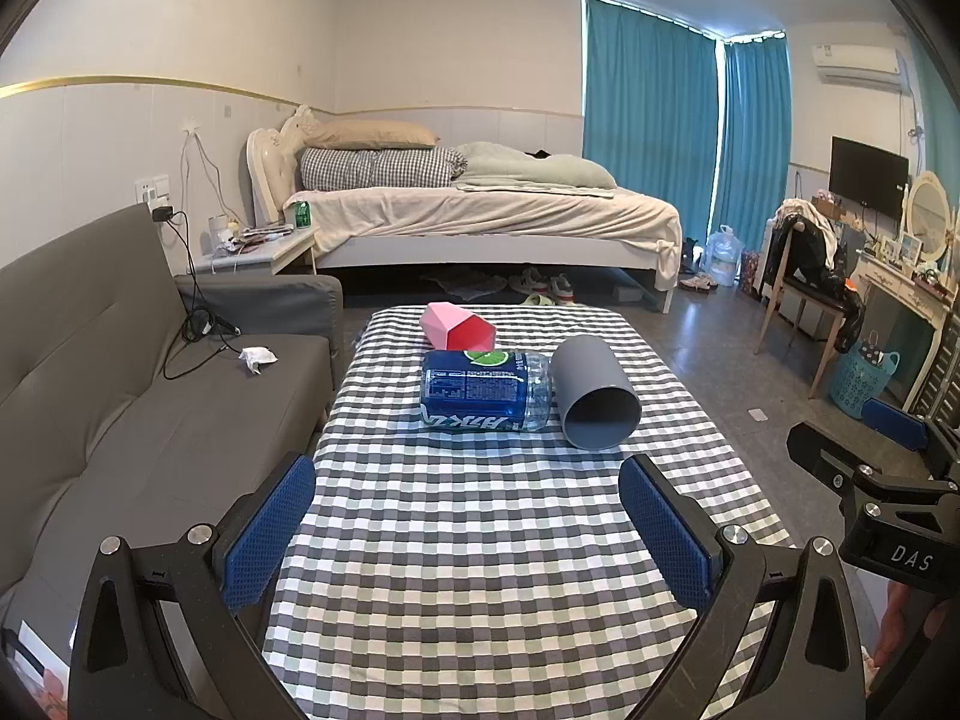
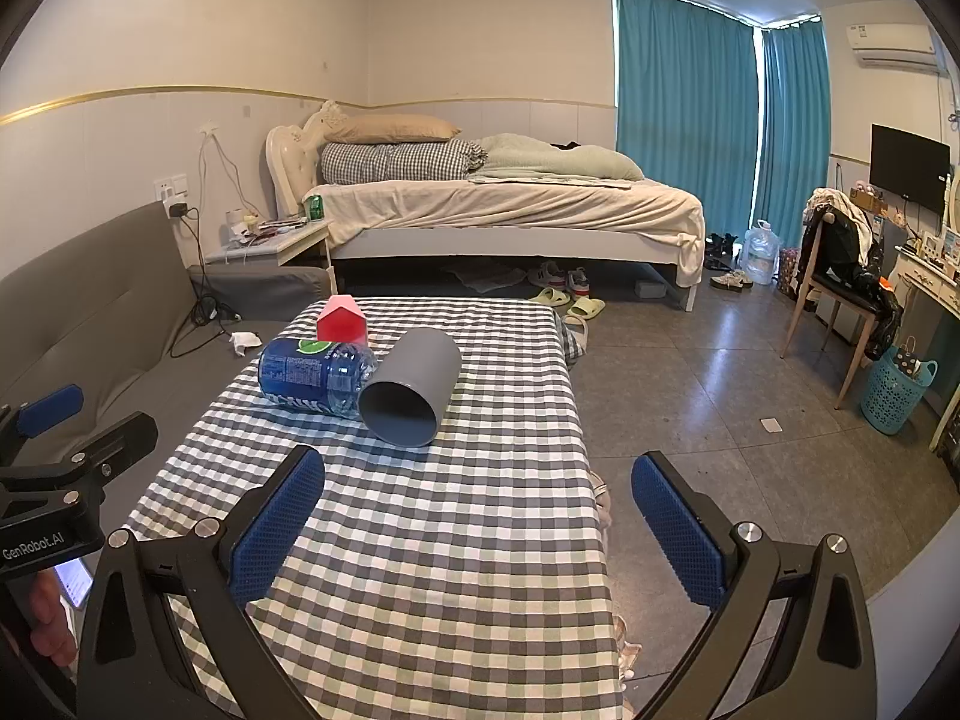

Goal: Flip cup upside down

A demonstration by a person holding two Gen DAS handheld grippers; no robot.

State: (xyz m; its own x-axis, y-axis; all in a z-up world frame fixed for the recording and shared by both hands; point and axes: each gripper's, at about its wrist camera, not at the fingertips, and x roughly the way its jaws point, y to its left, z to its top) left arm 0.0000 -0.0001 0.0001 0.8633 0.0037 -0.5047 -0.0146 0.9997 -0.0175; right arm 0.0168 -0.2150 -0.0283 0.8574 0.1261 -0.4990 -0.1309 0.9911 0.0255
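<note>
A grey cup (image 1: 594, 391) lies on its side on the checkered tablecloth (image 1: 480, 540), its open mouth facing me. It also shows in the right wrist view (image 2: 411, 387). My left gripper (image 1: 467, 531) is open and empty, held above the near part of the table, well short of the cup. My right gripper (image 2: 477, 531) is open and empty over the table's right edge, also short of the cup. The right gripper shows at the right edge of the left wrist view (image 1: 888, 456).
A blue-labelled water bottle (image 1: 483, 390) lies on its side touching the cup's left. A pink and red box (image 1: 457, 327) lies behind it. A grey sofa (image 1: 120, 396) runs along the table's left. Bare floor (image 2: 750, 396) lies to the right.
</note>
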